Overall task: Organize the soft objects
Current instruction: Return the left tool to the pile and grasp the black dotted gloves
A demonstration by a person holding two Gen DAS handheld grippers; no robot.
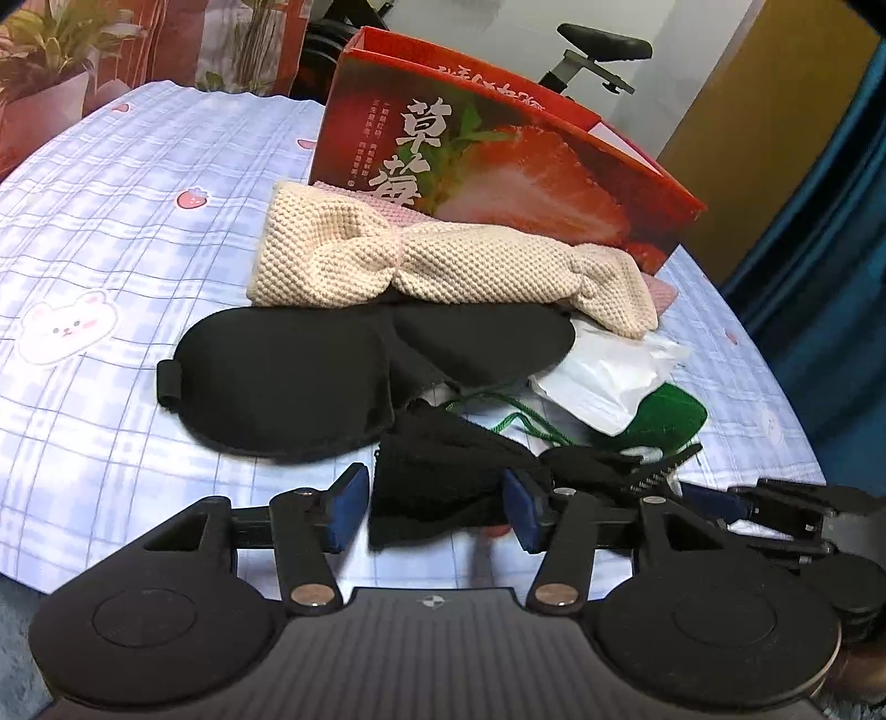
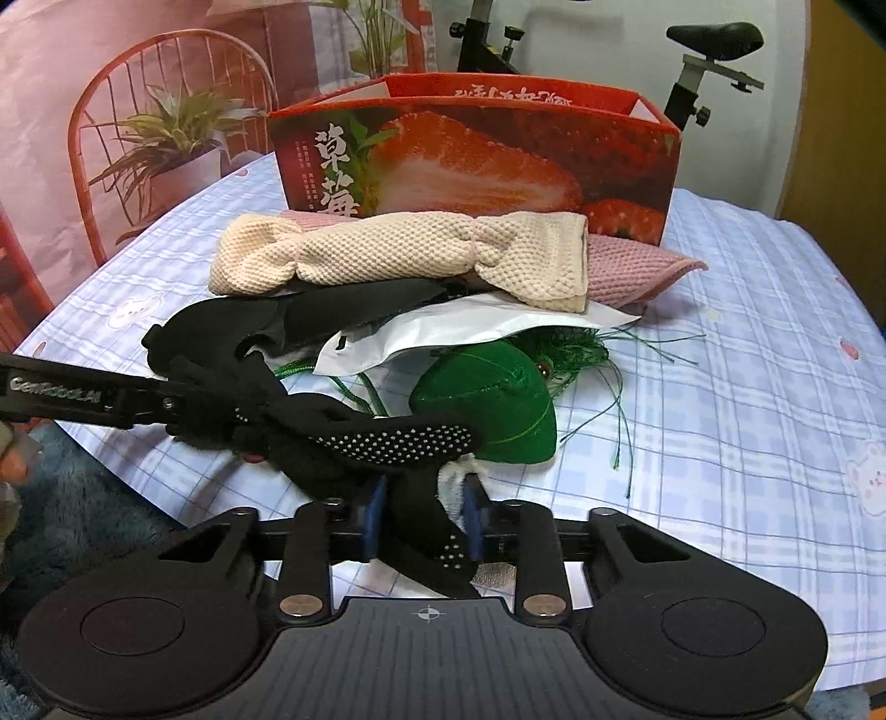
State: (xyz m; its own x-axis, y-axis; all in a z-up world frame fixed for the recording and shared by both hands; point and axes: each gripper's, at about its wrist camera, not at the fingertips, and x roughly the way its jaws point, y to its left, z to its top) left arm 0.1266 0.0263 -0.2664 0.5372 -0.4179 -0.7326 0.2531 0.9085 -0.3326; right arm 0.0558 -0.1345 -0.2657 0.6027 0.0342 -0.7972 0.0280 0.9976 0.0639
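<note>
A black knit glove with white grip dots [image 2: 382, 437] lies at the table's near edge. My right gripper [image 2: 423, 518] is shut on its near end. My left gripper [image 1: 437, 507] is open, its blue pads either side of the glove's other end [image 1: 443, 476]; it also shows in the right wrist view [image 2: 183, 399]. Behind lie a black sleep mask [image 1: 310, 376], a cream knit headband [image 1: 437, 260], a pink cloth [image 2: 637, 271], a white plastic bag [image 2: 443, 327] and a green plush [image 2: 498, 404]. An open red strawberry box [image 2: 498, 160] stands at the back.
The table wears a blue checked cloth [image 1: 111, 232] with bear and strawberry prints. An exercise bike [image 2: 714, 50] and a plant backdrop stand behind it. Blue carpet lies below the near edge.
</note>
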